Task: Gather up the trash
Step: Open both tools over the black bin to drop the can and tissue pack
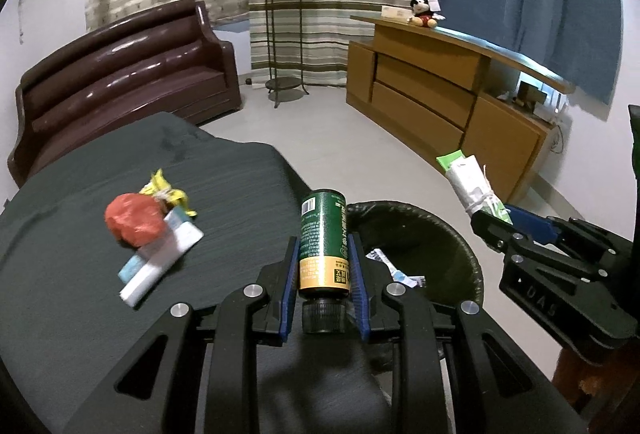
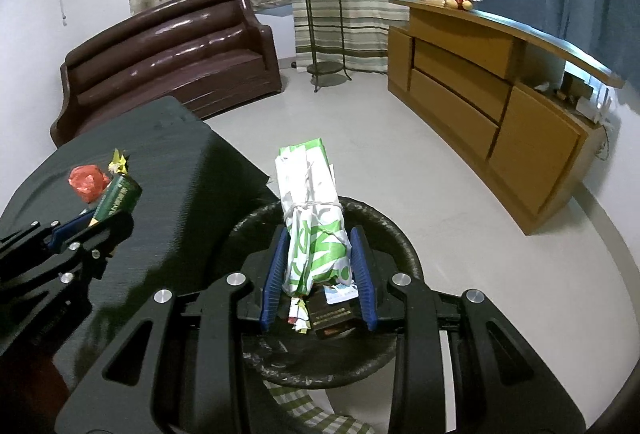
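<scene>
Carrying: left hand-held gripper (image 1: pixel 323 272) clenched on green bottle (image 1: pixel 323 238); right hand-held gripper (image 2: pixel 318 270) grasping paper bundle (image 2: pixel 312 218).
Advice: centre each over bin (image 2: pixel 400 246) beside the surface's edge, then release.

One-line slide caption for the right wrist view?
Right gripper holds a tied green-and-white paper bundle above the black-lined trash bin.

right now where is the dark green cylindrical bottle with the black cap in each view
Left wrist view: the dark green cylindrical bottle stands lower centre, cap toward the camera, clamped in the left gripper.
Right wrist view: the bottle is at the left edge, over the dark table.
Shared landmark: the black round trash bin, right of the bottle in both.
</scene>
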A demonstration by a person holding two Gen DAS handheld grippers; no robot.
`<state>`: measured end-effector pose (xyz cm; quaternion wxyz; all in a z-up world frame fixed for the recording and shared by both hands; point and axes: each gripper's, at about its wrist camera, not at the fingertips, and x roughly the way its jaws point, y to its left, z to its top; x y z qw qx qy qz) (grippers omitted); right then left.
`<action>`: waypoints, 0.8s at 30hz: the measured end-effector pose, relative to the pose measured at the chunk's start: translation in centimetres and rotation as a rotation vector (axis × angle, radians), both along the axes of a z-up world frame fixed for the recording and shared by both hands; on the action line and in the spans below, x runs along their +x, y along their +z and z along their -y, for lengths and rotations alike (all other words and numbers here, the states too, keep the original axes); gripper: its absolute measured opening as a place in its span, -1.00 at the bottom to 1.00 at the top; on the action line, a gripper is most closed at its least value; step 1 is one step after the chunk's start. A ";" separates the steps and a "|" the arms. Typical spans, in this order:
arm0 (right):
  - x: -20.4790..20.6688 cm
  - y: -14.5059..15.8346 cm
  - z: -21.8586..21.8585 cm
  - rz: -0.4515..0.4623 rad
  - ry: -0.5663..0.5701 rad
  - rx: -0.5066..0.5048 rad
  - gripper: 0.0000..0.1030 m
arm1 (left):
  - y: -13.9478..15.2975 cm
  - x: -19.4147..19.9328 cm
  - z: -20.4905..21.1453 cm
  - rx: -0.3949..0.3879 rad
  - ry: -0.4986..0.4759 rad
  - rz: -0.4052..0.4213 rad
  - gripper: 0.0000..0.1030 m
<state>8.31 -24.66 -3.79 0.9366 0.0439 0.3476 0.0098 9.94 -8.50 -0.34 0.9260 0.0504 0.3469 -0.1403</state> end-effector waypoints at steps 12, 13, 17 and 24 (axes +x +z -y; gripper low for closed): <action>0.9 -0.8 1.3 -0.011 -0.040 0.025 -0.39 | -1.6 1.3 2.0 0.035 -0.005 -0.014 -0.52; 1.0 -0.9 1.4 -0.012 -0.042 0.026 -0.39 | -1.7 1.7 1.9 0.038 -0.004 -0.016 -0.52; 1.7 -1.3 1.8 -0.017 -0.051 0.034 -0.39 | -1.9 2.1 2.6 0.049 -0.004 -0.018 -0.52; 2.2 -2.2 2.0 -0.029 -0.062 0.048 -0.39 | -2.6 2.5 3.4 0.073 -0.005 -0.026 -0.52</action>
